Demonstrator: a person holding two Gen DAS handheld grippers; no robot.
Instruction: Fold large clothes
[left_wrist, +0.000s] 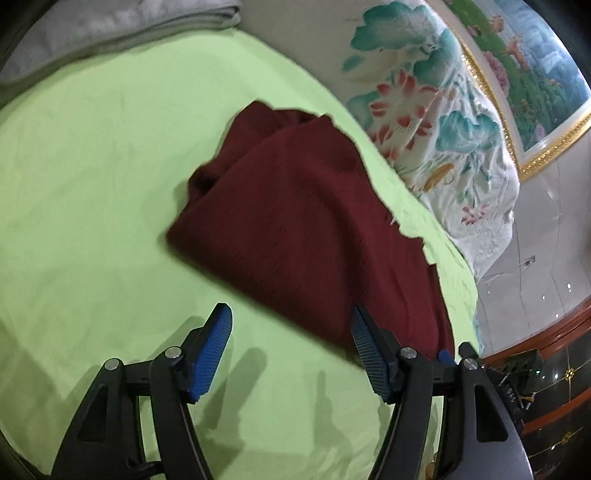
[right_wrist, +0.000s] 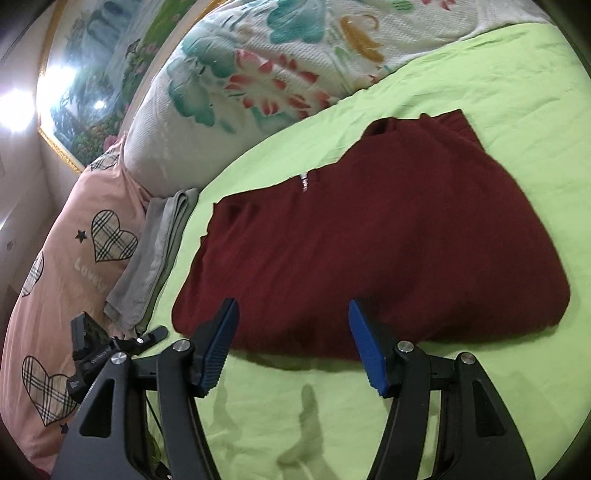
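Observation:
A dark red garment (left_wrist: 295, 221) lies partly folded on the light green bed sheet (left_wrist: 92, 221). It also shows in the right wrist view (right_wrist: 369, 251), with a small label near its far edge. My left gripper (left_wrist: 291, 317) is open and empty, just short of the garment's near edge; its right finger overlaps the cloth edge. My right gripper (right_wrist: 293, 310) is open and empty, hovering over the garment's near edge. The other gripper (right_wrist: 96, 354) shows at the lower left of the right wrist view.
A floral quilt (right_wrist: 258, 74) is bunched along the sheet's far side. A folded grey cloth (right_wrist: 155, 258) lies next to a pink pillow with plaid hearts (right_wrist: 74, 258). A framed picture (left_wrist: 535, 74) hangs on the wall. Dark wooden furniture (left_wrist: 546, 387) stands beside the bed.

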